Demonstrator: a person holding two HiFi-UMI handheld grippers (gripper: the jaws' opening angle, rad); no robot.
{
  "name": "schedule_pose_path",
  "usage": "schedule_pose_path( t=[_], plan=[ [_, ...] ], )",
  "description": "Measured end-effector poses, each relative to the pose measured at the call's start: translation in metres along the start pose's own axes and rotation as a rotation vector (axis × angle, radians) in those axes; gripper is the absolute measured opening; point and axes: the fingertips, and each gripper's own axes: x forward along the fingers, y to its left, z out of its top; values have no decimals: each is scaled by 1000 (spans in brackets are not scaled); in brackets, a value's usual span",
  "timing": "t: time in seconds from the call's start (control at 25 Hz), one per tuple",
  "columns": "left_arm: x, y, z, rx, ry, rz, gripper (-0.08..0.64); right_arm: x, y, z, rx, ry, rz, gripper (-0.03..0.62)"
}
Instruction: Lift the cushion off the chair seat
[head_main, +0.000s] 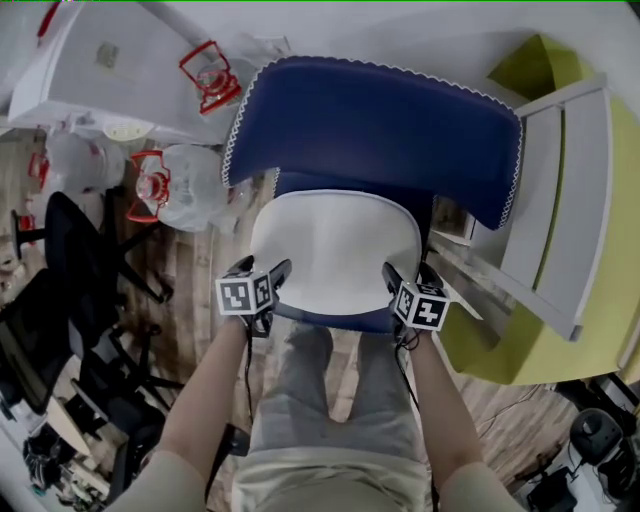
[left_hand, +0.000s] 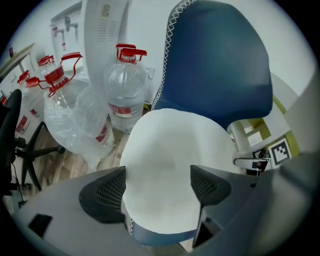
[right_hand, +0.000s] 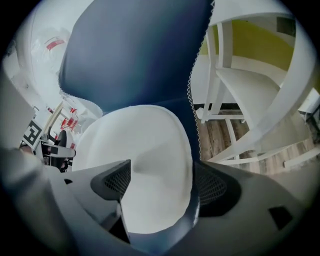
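The left tongs (head_main: 266, 278) and right tongs (head_main: 404, 282) stand wide apart at the front corners of the seat, clamped on nothing. The blue chair (head_main: 380, 125) carries the white cushion (head_main: 335, 245), which hides most of the seat. Clear red-capped water jugs (head_main: 195, 190) stand beside it; their contents are unclear.

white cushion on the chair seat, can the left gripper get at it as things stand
Probably yes. The left gripper hangs at the front left edge of the white cushion, jaws wide apart, with nothing between them and it. The water bottles stand off to the side on the floor.
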Motion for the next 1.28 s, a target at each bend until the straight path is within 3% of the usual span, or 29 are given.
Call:
schedule_pose_path(
  t=[0.2,0.28,0.36,0.48,0.52,0.88,1.08,1.28],
  plan=[
    [12,9,-4,26,26,58,388,7,-5,-6,42,23,-17,378],
    [5,13,-2,23,31,86,294,-7,2,-2,18,8,-46,315],
    [0,21,-1,10,24,112,252,-11,8,-3,-16,-7,-80,255],
    [-2,35,-2,15,15,164,71,-8,7,-5,-26,-12,-111,114],
    [-2,37,-2,17,17,161,51,-8,6,-5,-23,-7,-108,89],
    [-47,17,6,58,25,82,25,-63,29,6,-51,6,-44,57],
    [-85,13,16,110,-15,87,23,-99,52,22,-66,-39,-32,55],
    [-142,3,20,104,-67,88,23,-156,80,45,-134,-115,25,57]
  ],
)
